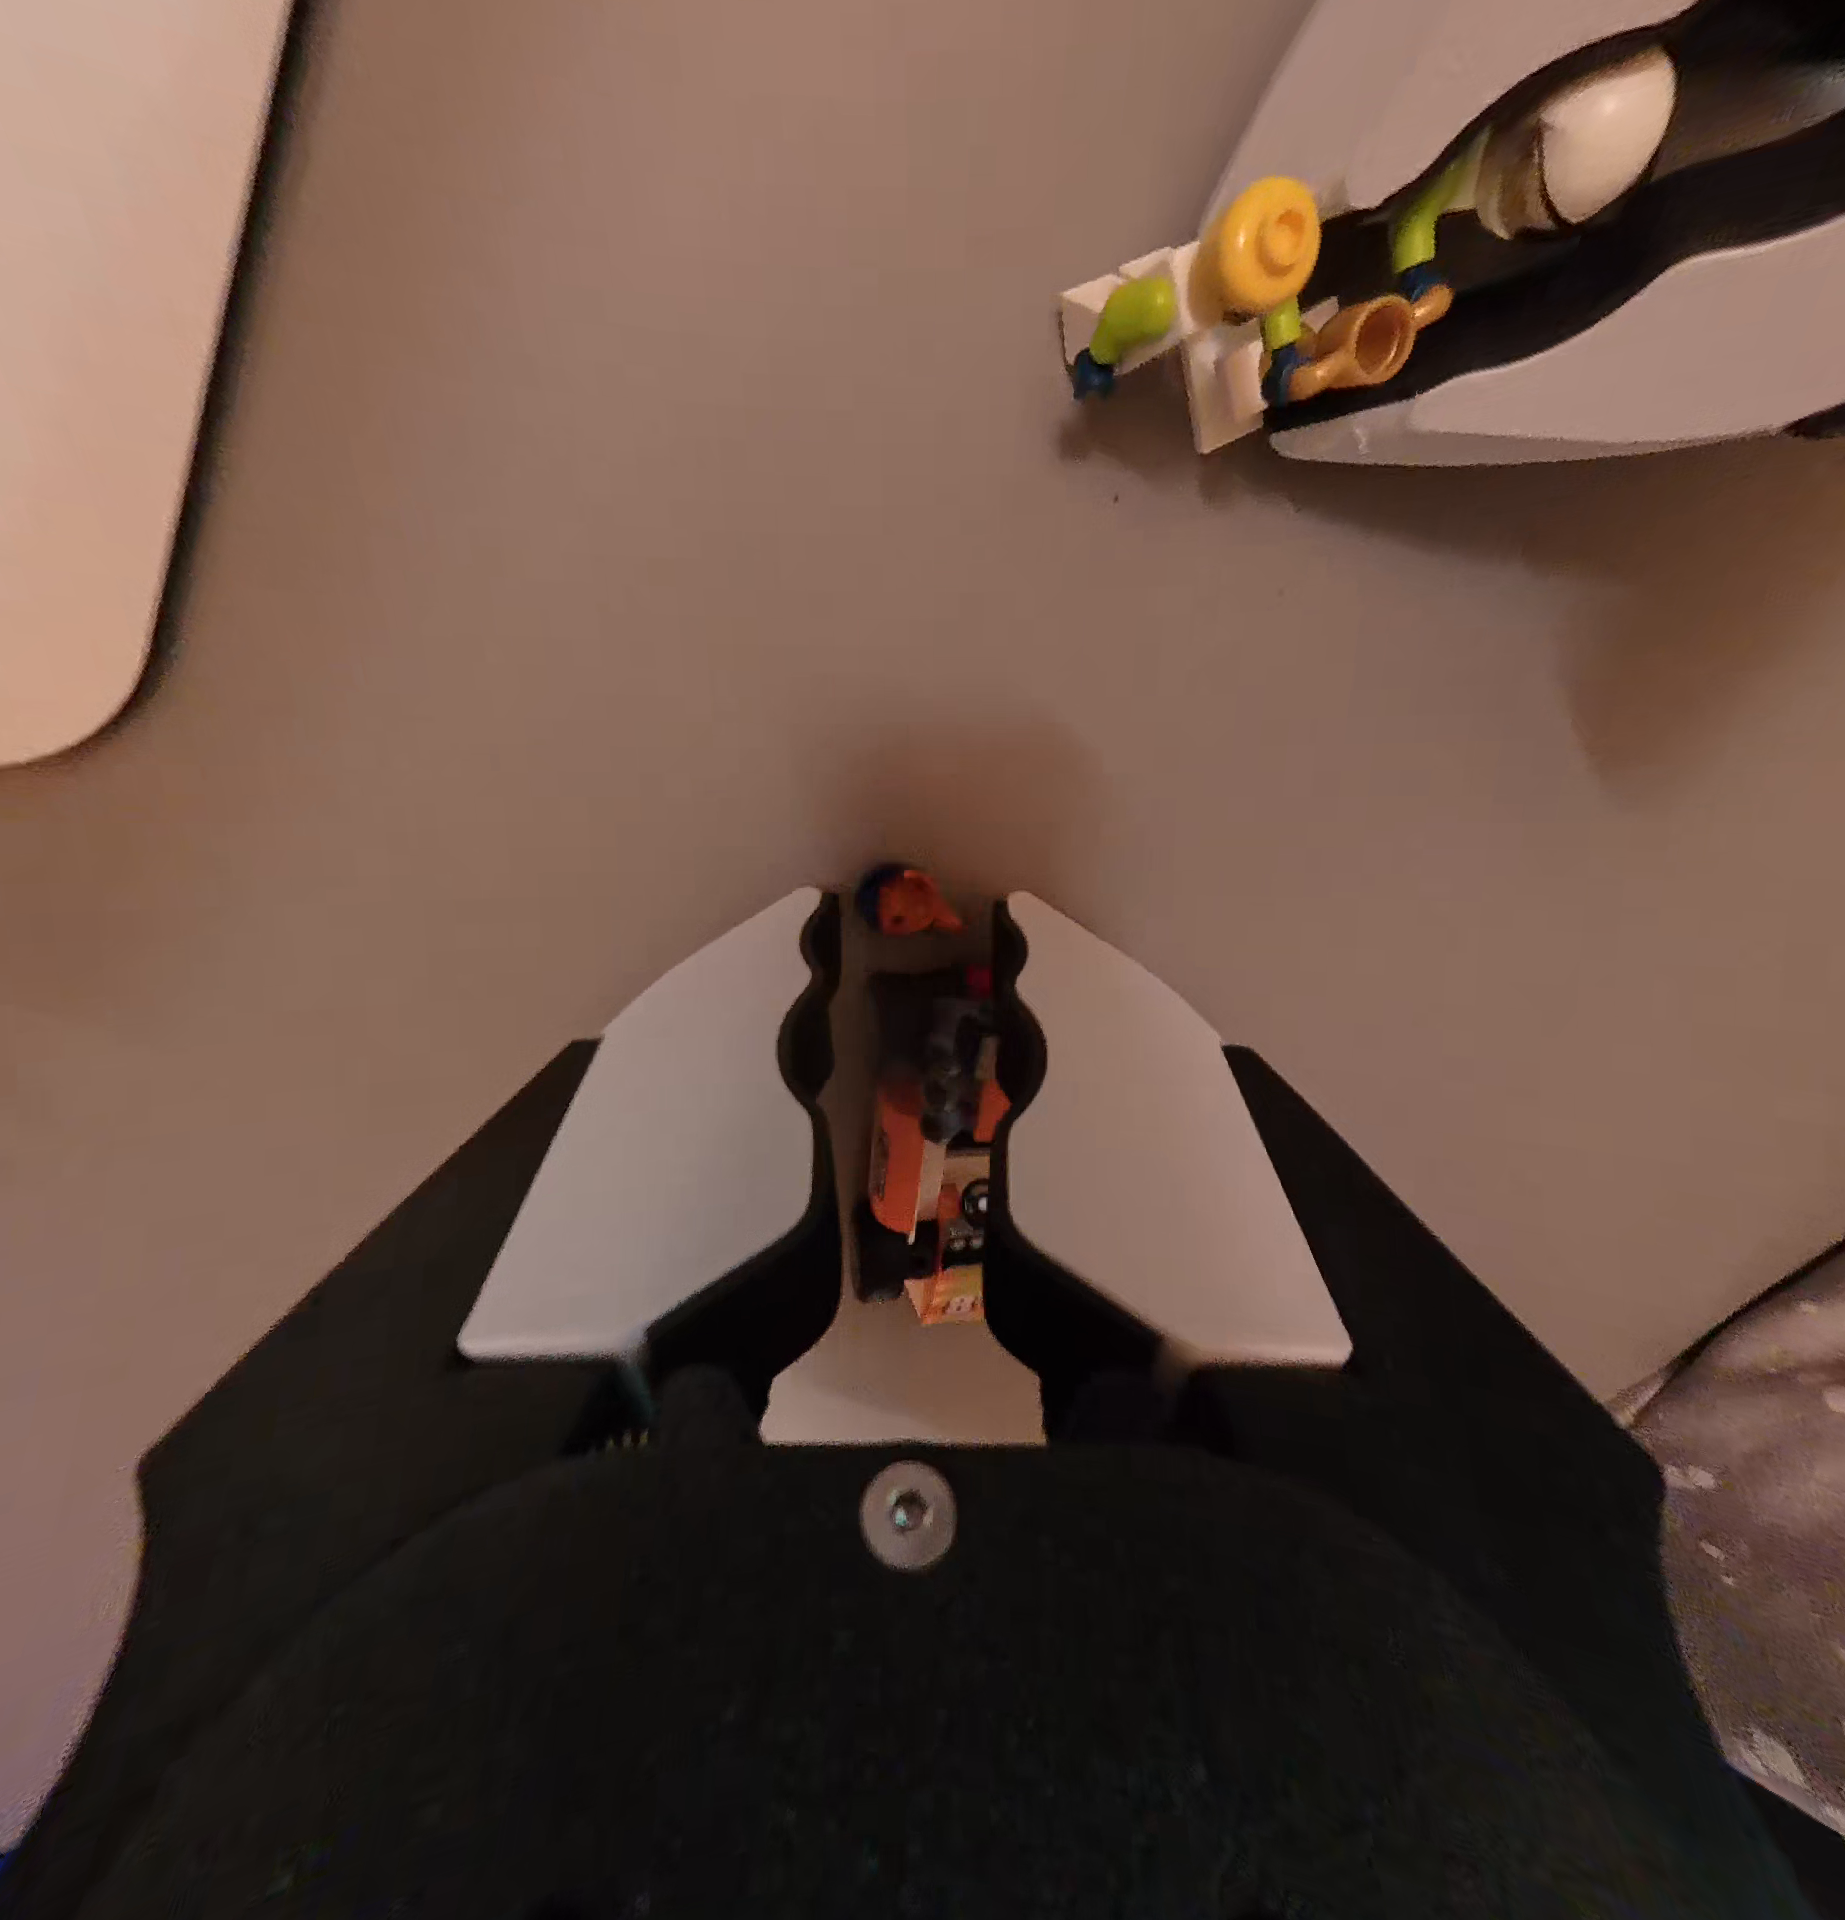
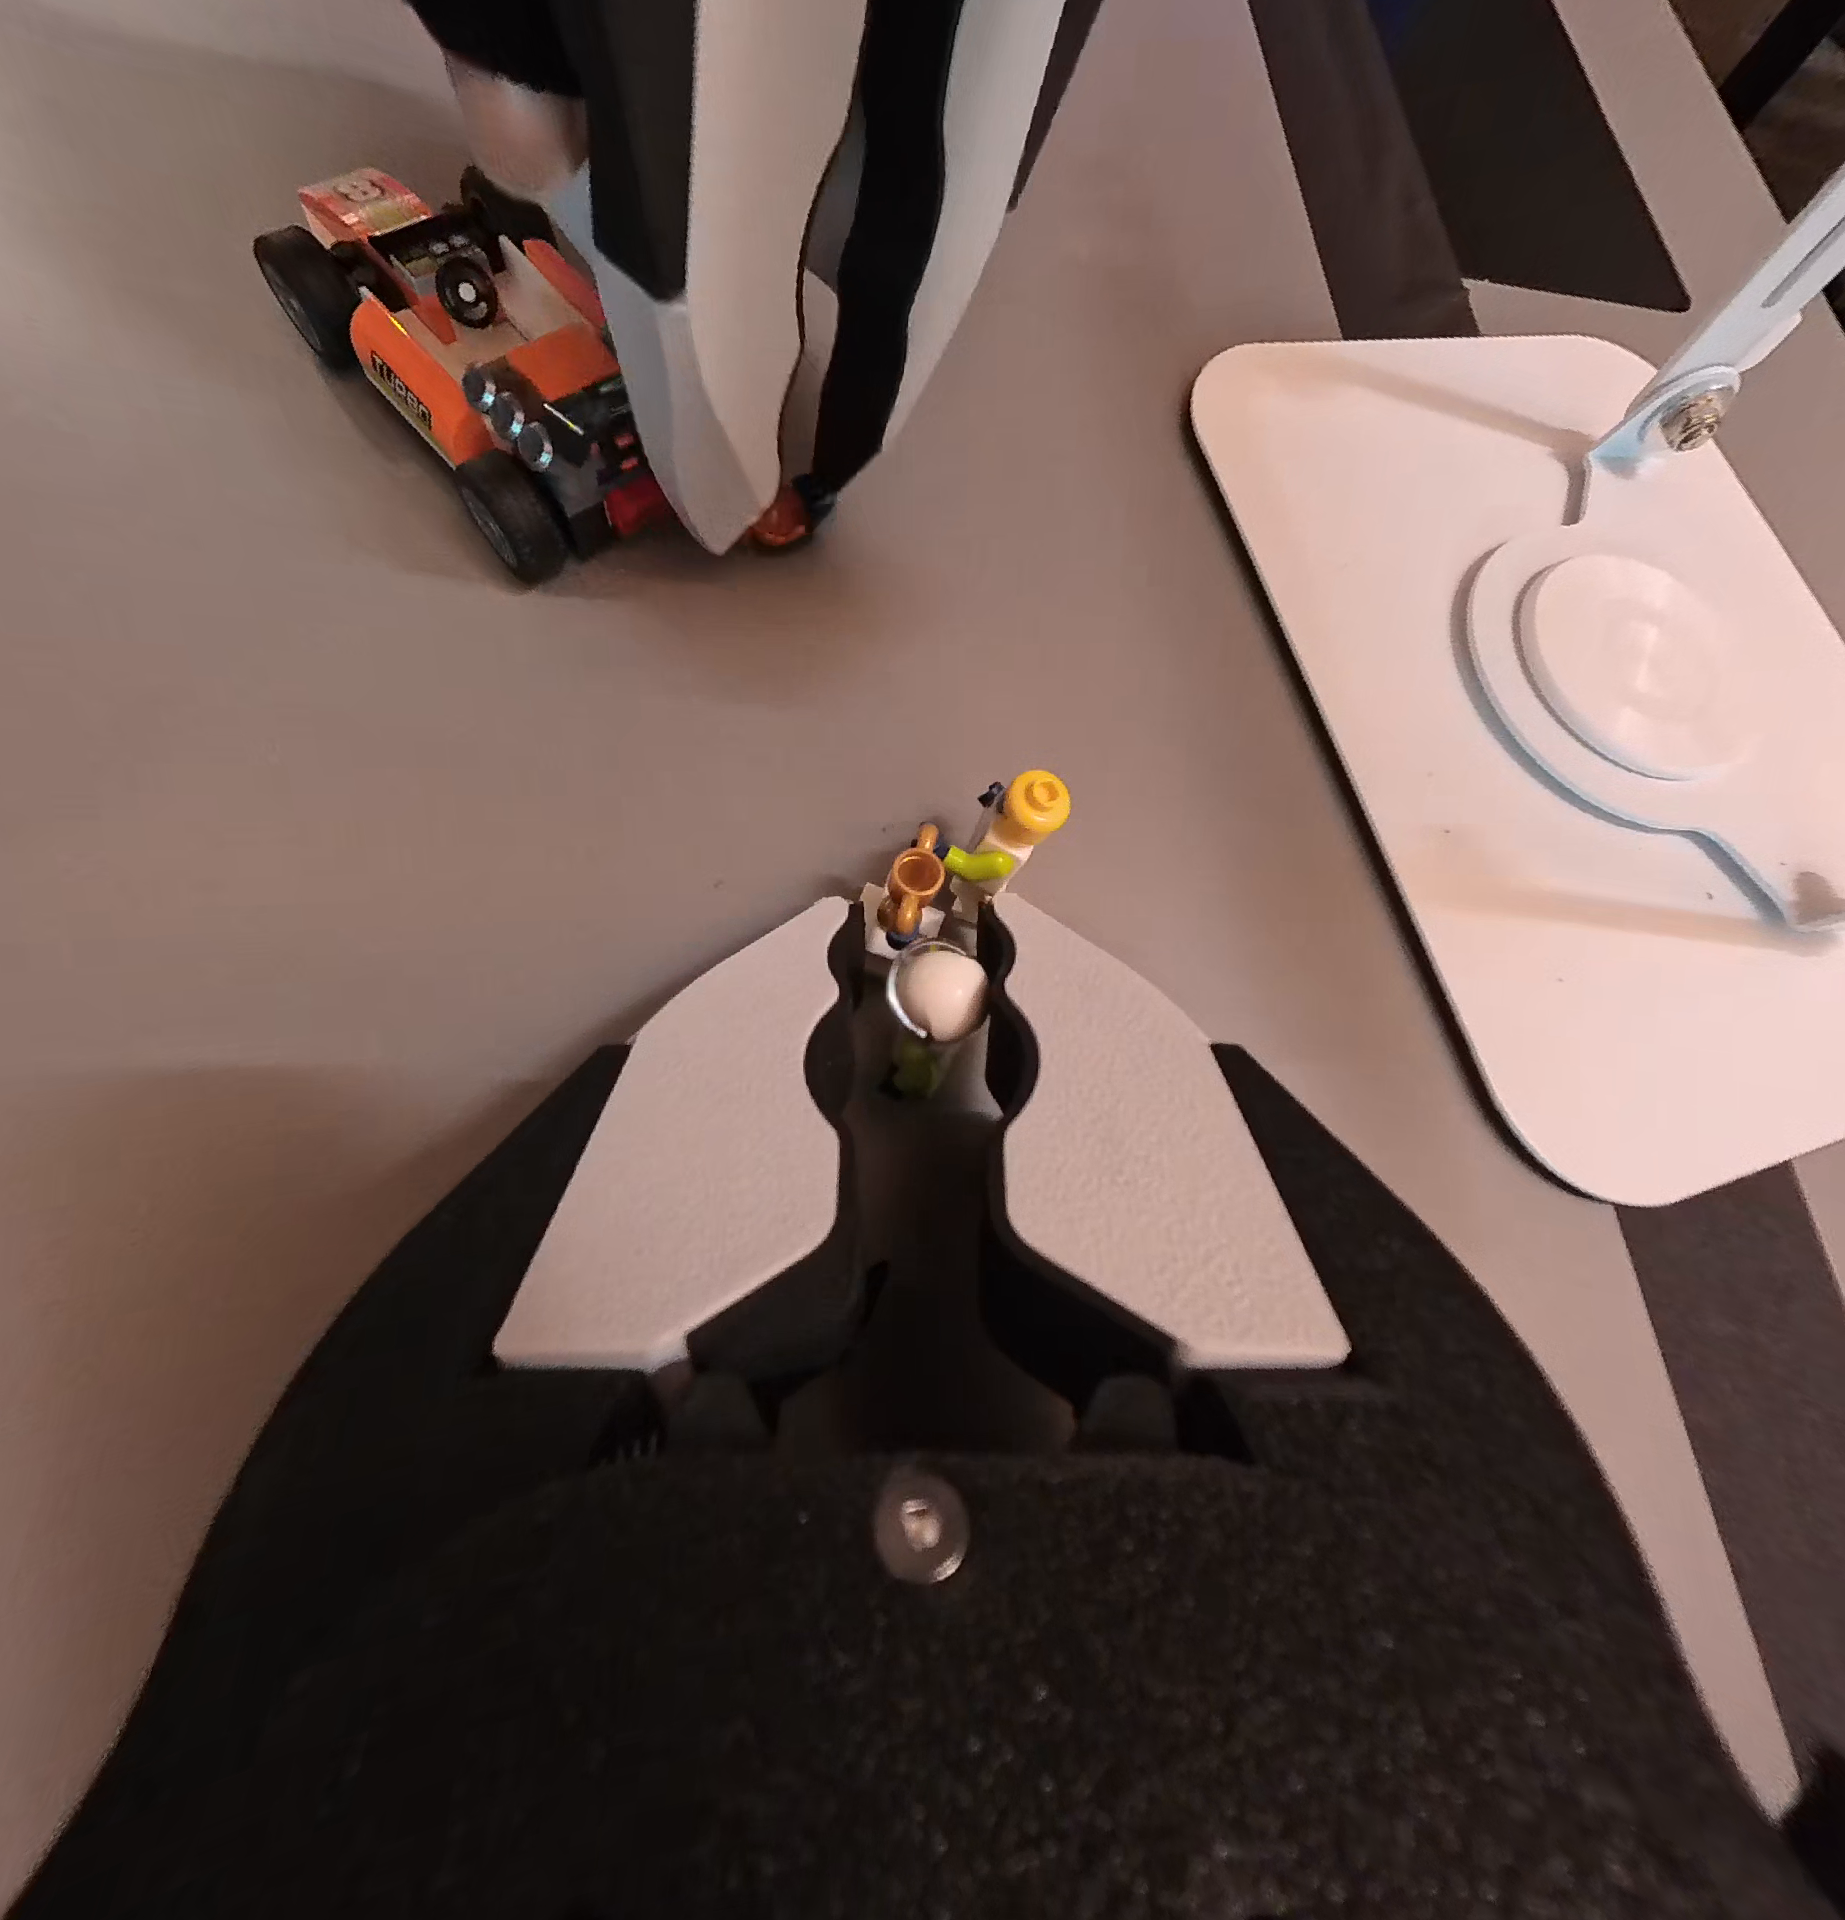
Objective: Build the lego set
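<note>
An orange and black lego car [image 2: 450,353] stands on the grey table [image 2: 430,831]. In the left wrist view the car [image 1: 923,1143] shows through the narrow gap between my fingers. My left gripper [image 1: 913,899] rests its tips on the table by the car's front, shut on a small orange and blue piece [image 1: 902,904]; it also shows in the right wrist view [image 2: 778,525]. My right gripper [image 2: 923,904] is shut on a small white build with two minifigures [image 2: 991,862]: a yellow-headed one holding a gold cup [image 2: 913,878] and a white-helmeted one [image 2: 939,992] between the fingers. The right gripper [image 1: 1245,332] shows far right.
A white lamp base [image 2: 1572,727] with a light blue arm [image 2: 1749,291] lies on the table's right side; it also shows in the left wrist view [image 1: 66,364]. The table edge and dark floor [image 2: 1583,208] lie beyond it. A speckled grey surface [image 1: 1780,1558] is at the lower right. Tip to tip, the grippers are about 9 centimetres apart.
</note>
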The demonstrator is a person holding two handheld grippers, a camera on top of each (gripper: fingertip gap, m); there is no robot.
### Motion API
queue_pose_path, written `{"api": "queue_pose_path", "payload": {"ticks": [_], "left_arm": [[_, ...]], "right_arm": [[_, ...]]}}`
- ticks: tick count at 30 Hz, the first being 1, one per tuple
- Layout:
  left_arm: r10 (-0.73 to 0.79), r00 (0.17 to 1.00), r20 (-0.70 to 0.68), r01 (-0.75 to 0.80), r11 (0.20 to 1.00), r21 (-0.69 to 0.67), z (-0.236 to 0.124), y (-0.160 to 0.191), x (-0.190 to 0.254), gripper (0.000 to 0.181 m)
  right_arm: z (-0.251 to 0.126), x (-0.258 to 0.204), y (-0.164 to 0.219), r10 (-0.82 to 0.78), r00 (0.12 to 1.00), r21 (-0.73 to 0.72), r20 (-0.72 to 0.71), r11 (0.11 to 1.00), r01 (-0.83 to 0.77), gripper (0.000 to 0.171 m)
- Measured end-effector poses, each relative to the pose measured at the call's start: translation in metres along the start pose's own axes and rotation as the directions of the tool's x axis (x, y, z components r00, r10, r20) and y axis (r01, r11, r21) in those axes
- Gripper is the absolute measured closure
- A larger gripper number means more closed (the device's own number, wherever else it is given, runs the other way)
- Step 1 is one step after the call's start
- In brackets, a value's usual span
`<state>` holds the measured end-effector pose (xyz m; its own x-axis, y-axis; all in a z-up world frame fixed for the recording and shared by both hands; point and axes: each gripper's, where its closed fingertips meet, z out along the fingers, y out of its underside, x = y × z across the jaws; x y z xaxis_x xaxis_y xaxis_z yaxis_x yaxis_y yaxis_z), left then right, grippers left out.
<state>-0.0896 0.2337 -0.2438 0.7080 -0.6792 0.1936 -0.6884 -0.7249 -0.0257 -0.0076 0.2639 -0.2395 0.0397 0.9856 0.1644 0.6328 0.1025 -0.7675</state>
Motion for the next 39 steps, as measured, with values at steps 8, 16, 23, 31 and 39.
{"api": "queue_pose_path", "payload": {"ticks": [8, 16, 23, 31, 39], "left_arm": [[0.060, 0.998, 0.030, -0.064, 0.991, 0.118, 0.001, -0.017, 0.002, 0.170], [0.066, 0.996, -0.059, -0.033, 0.892, 0.451, -0.049, -0.020, 0.037, 0.170], [0.184, 0.976, -0.116, -0.076, 0.790, 0.608, -0.050, 0.028, 0.098, 0.170], [0.350, 0.929, -0.116, -0.174, 0.694, 0.699, -0.012, 0.080, 0.160, 0.171], [0.402, 0.881, -0.249, -0.058, 0.614, 0.787, -0.022, 0.098, 0.171, 0.171]], "right_arm": [[-0.012, -0.001, -0.007, -0.040, 0.999, 0.037, 0.011, 0.999, 0.039, 0.158], [-0.055, -0.047, -0.045, -0.112, 0.976, 0.098, 0.188, 0.991, 0.095, 0.157], [-0.052, -0.170, -0.044, -0.139, 0.899, 0.086, 0.415, 0.990, 0.113, 0.157], [-0.028, -0.239, -0.030, -0.114, 0.910, -0.031, 0.398, 0.990, 0.138, 0.157], [-0.023, -0.241, -0.044, -0.044, 0.944, -0.061, 0.327, 0.996, 0.067, 0.145]]}}
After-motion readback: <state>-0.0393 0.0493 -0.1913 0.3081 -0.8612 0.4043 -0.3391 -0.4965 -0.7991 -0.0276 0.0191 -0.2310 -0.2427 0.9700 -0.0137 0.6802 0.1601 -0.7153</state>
